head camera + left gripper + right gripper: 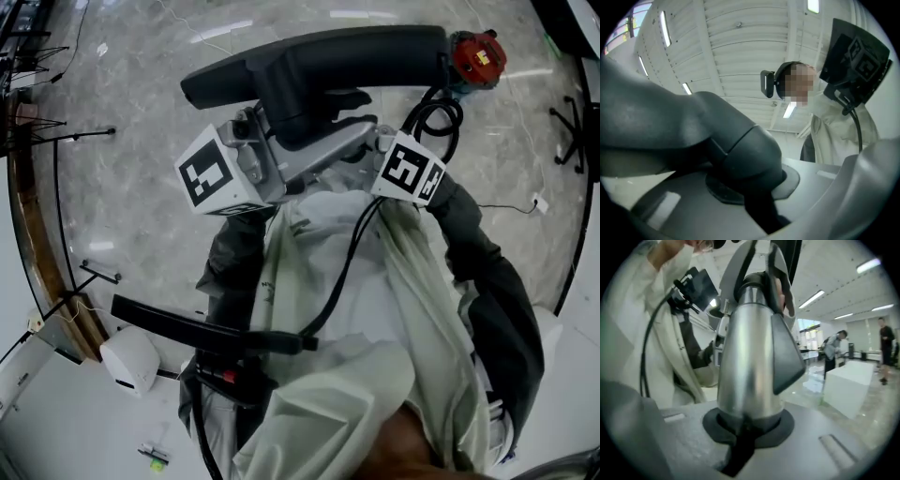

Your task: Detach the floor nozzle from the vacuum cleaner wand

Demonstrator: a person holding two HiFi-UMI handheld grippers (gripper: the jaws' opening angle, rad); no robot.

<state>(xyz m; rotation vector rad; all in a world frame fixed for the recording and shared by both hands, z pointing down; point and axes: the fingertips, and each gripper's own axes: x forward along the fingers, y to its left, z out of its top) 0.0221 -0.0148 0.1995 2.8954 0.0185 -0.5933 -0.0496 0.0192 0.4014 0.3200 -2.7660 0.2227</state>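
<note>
Where the two grippers meet in front of the person's chest, the vacuum's front end is held up off the glossy, veined stone floor (122,206). The left gripper (272,150) is clamped on the floor nozzle (319,52), a long, flat bar of smooth matte dark plastic with rounded ends. In the left gripper view its bulging neck fills the space between the jaws and presses into them. A red, ribbed cap (478,56) sits at the nozzle's right-hand end in the head view.

The right gripper (380,145) is closed on the wand (750,357), a brushed silver metal tube that widens toward the jaws. The tube's base sits against a round, dark, rubbery pad (785,423). A dark grey wedge-shaped plastic piece (787,357) lies along one side of the tube. The neck and tube meet between the two grippers, but the views do not show whether that joint is locked.

Each gripper carries a white cube (211,173) printed with black square markers. A thin black cable (342,272) trails over the person's pale, creased coat (375,309). Lower left, a long black bar (187,328) slants above a small rounded white box (131,361).
</note>
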